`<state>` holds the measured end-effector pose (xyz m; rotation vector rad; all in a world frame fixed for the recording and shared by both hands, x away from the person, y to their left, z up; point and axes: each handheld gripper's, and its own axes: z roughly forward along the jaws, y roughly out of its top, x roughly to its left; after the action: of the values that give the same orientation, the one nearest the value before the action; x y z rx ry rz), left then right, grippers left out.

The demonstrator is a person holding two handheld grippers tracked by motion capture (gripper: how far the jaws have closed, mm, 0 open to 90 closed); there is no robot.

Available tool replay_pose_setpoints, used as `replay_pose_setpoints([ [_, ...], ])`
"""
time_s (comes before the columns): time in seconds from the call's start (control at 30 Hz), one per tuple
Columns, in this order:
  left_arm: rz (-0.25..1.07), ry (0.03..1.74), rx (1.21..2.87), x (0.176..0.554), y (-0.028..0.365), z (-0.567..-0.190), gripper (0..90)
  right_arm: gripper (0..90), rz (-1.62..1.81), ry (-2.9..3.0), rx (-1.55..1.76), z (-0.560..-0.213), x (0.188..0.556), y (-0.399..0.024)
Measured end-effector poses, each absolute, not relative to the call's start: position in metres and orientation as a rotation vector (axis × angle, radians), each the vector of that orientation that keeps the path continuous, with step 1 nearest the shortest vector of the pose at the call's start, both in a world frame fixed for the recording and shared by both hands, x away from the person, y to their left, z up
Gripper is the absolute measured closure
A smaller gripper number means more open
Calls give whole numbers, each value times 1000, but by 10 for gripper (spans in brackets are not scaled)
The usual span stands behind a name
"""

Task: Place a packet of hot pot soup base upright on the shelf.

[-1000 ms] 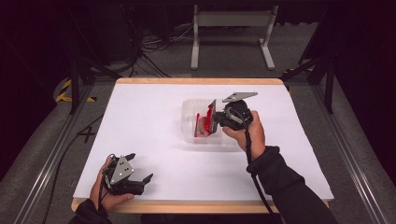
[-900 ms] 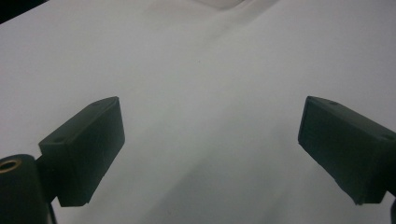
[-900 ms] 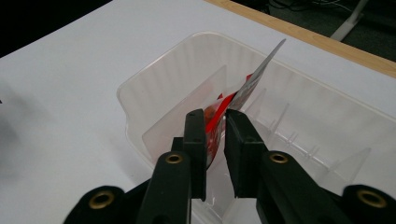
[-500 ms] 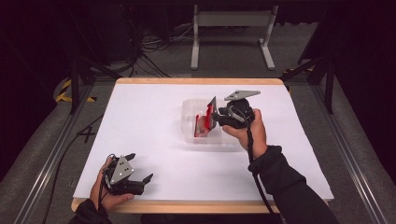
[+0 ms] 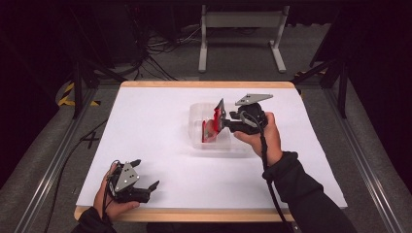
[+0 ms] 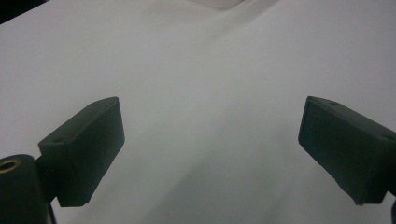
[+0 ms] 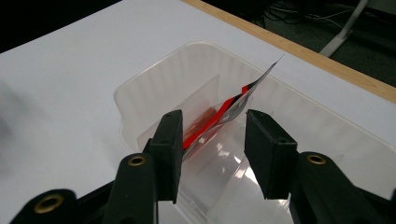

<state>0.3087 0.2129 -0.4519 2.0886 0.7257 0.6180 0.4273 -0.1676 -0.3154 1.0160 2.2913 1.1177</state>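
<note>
Right tool [image 7: 212, 154] over clear tub [image 5: 197, 127] mid-surface, jaws apart w/ red packet [image 7: 219, 116] leaning against one jaw. Left tool [image 5: 143, 179] spread wide, nothing held, near front-left edge of surface [image 5: 150, 121].

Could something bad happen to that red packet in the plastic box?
Maybe. The right claw is open, so the red packet just leans against one side of it, tilted over the box. It could flop down crooked, or hang over the rim. The clear box looks light, so a bump from the claw might slide it across the table.
</note>
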Motion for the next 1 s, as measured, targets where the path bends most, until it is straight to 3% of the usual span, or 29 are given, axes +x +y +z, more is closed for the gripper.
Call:
replay_pose_setpoints([
  [1.0, 632, 728, 2080, 307, 213, -450, 75, 532, 994, 2324, 765, -305, 403, -200],
])
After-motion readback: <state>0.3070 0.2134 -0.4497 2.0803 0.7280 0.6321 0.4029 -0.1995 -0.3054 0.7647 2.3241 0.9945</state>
